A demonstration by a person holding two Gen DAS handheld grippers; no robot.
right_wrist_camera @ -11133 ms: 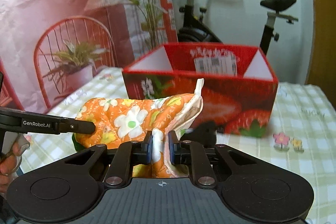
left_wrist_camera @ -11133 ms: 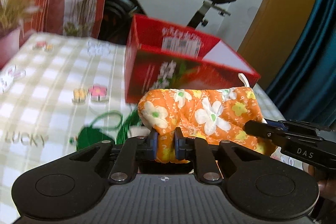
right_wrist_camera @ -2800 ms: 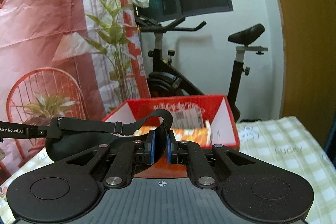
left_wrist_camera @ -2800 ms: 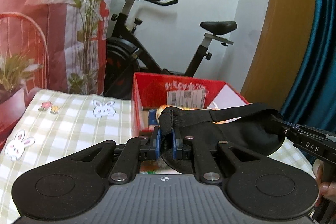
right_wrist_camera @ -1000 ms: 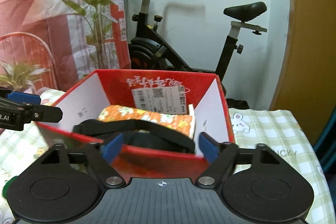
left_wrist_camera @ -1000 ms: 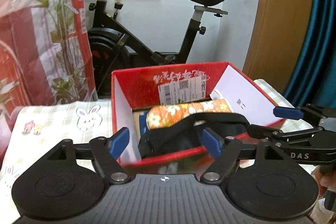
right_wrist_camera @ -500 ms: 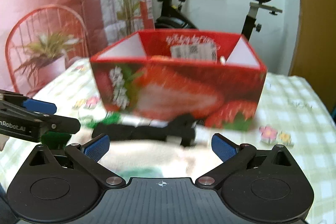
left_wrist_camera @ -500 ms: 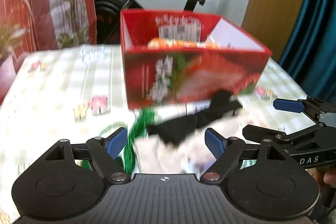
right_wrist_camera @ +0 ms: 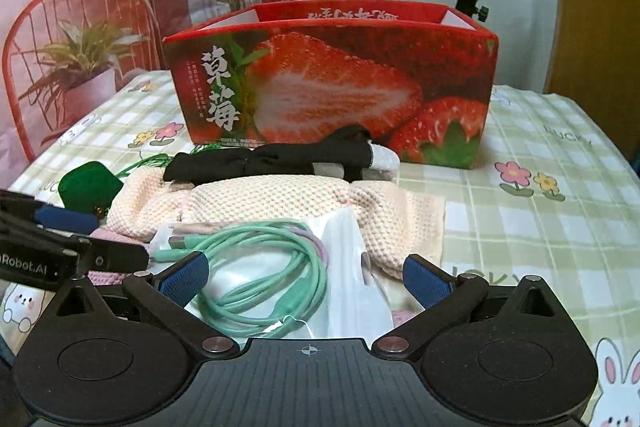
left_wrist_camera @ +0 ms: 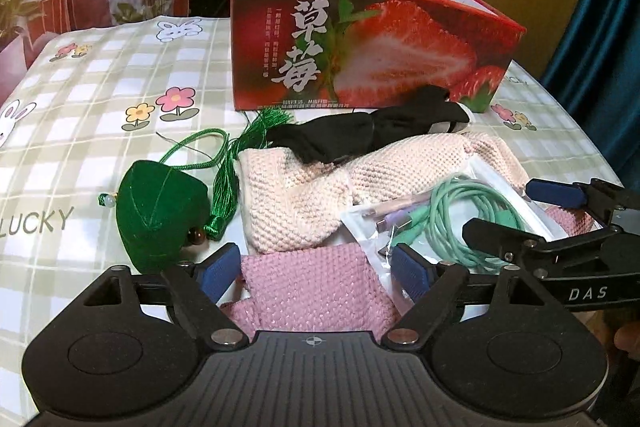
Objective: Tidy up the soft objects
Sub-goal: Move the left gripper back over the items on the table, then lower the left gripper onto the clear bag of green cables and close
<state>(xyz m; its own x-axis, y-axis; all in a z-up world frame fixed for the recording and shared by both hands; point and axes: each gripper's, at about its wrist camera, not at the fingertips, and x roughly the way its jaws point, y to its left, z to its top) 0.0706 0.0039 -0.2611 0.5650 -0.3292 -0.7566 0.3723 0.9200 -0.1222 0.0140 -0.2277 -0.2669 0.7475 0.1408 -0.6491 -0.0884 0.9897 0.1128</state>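
— Where are your fingers?
— My left fingers (left_wrist_camera: 316,273) are opening over the pink knitted cloth (left_wrist_camera: 316,291); my right fingers (right_wrist_camera: 308,277), released wide, straddle the bagged mint-green cable (right_wrist_camera: 272,267).
— Open room?
— Checked surface (right_wrist_camera: 540,227) right of the pile, before the red strawberry-print cardboard box (right_wrist_camera: 332,95).

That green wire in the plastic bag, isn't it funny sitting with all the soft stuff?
Yes. The bagged green cable lies on top of the cream knit cloth and pink knit cloth, in front of the strawberry box. It is a cord, not a soft fabric item.
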